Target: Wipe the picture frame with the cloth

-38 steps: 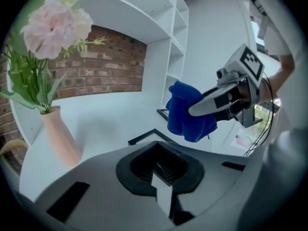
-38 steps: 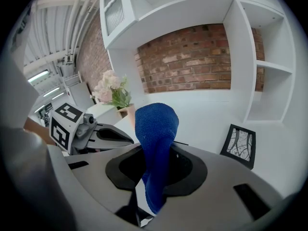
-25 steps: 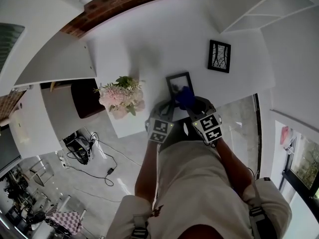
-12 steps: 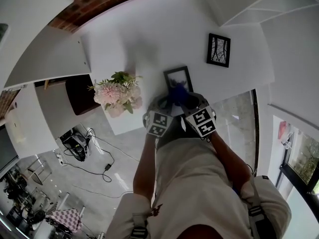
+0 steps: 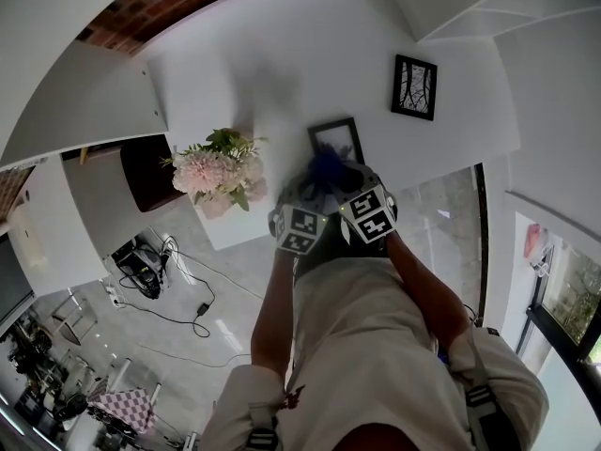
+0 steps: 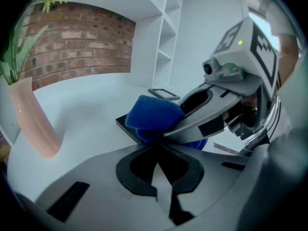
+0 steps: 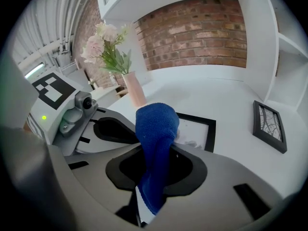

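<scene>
A black picture frame [image 5: 335, 139] with a white mat lies flat on the white tabletop [image 5: 282, 73]. My right gripper [image 7: 157, 146] is shut on a blue cloth [image 7: 156, 121], and the cloth's bunched end presses on the near left part of the frame [image 7: 199, 131]. My left gripper [image 6: 157, 146] is shut on the frame's near edge [image 6: 126, 123], just under the cloth [image 6: 154, 112]. In the head view both grippers sit side by side at the table's front edge, left [image 5: 313, 194] and right [image 5: 340, 181].
A second small black frame [image 5: 414, 86] lies further right on the table. A pink vase of flowers [image 5: 218, 172] stands at the left front corner. Brick wall and white shelves [image 7: 284, 47] bound the far side. Cables lie on the floor [image 5: 155, 280] below.
The blue cloth has slid to the left across the near part of the frame with my right gripper. The left gripper has kept its hold.
</scene>
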The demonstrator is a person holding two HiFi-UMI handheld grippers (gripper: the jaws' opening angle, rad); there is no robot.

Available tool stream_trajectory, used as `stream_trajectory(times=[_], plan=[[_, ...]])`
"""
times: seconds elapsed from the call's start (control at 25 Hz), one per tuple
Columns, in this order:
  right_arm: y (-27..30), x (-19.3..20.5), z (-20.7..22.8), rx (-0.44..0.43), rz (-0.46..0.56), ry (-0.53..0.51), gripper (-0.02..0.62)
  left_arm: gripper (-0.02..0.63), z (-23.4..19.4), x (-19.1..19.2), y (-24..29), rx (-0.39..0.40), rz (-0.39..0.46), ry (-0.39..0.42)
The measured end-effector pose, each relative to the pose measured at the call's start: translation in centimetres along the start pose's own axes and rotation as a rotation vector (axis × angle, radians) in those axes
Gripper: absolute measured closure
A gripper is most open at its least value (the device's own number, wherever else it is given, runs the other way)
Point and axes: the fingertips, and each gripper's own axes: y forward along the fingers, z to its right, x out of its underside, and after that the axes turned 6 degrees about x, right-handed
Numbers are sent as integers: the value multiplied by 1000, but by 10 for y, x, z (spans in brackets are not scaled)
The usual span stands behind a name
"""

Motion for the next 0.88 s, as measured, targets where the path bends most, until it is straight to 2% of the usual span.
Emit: stream_trajectory(times=[0.16, 0.52, 0.88], plan=[[5, 4, 5, 22, -15, -2, 505, 604, 1, -1, 0, -6, -5, 2], [10, 7, 9, 111, -27, -113, 509, 603, 1, -1, 0, -18, -13, 2], [6, 10, 22, 148, -44, -123, 509, 604, 0, 1, 0, -22, -10, 3]])
